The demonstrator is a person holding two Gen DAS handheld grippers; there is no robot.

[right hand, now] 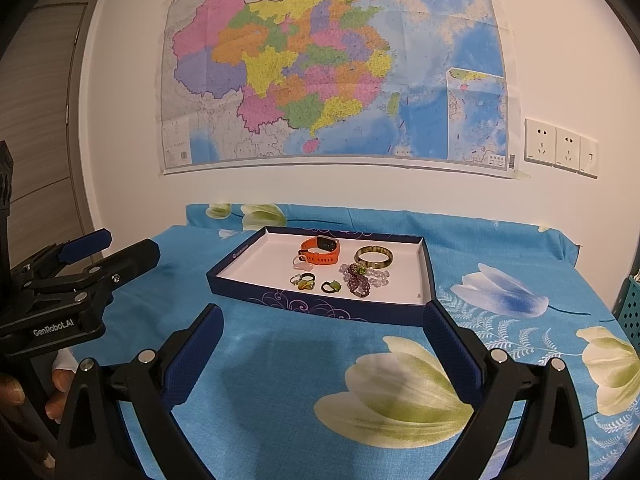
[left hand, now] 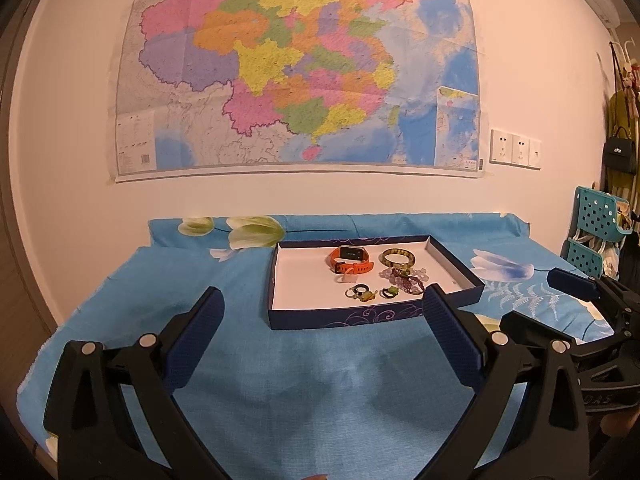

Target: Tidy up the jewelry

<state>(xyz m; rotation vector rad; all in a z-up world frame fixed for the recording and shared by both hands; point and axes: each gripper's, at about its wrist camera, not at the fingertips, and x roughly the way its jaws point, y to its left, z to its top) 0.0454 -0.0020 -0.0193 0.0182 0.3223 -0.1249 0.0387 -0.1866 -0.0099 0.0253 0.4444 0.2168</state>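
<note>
A shallow dark blue box [left hand: 344, 317] [right hand: 280, 298] with a white floor sits on the blue flowered cloth. In it lie an orange watch [left hand: 350, 260] [right hand: 322, 251], a green bangle [left hand: 397, 257] [right hand: 373, 257], a purple bead bracelet [left hand: 405, 278] [right hand: 360, 278] and several small rings [left hand: 366, 293] [right hand: 308, 281]. My left gripper [left hand: 324, 300] is open and empty, held in front of the box. My right gripper [right hand: 322, 318] is open and empty, also short of the box. Each gripper shows at the edge of the other's view [left hand: 576, 288] [right hand: 84, 248].
The table stands against a white wall with a large map [left hand: 296, 68]. Wall sockets [left hand: 516, 149] are at the right. A teal perforated rack [left hand: 596, 220] stands off the table's right edge. A door [right hand: 44, 120] is at the left.
</note>
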